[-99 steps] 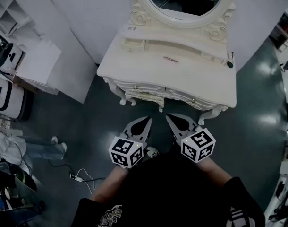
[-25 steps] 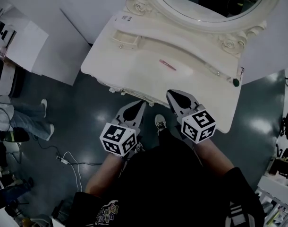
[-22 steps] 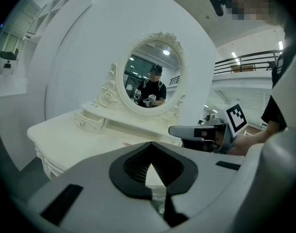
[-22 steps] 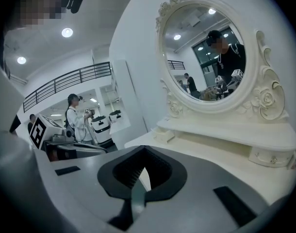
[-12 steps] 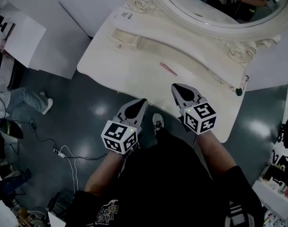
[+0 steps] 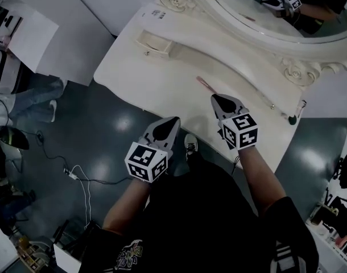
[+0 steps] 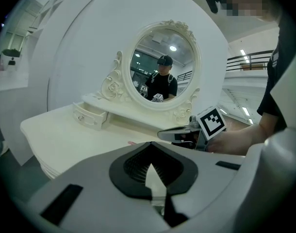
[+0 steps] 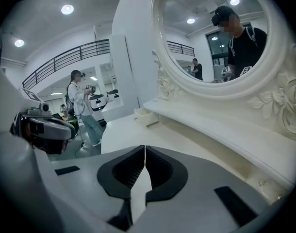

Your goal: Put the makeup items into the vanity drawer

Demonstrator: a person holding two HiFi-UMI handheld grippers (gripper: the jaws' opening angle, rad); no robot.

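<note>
oval white-framed mirror (image 6: pixel 247 10): cut by top edge | thin pink stick (image 6: pixel 206 84) on cream vanity table (image 6: pixel 156 67): too small to identify

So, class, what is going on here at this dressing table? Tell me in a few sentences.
A person stands at a white vanity with a gripper in each hand. The right gripper hovers over the tabletop, its tip close to a slim pink makeup item lying there. The left gripper hangs near the front edge. Both have their jaws together and hold nothing. The small drawer on the back shelf looks closed, and the pink item is not yet picked up.
</note>
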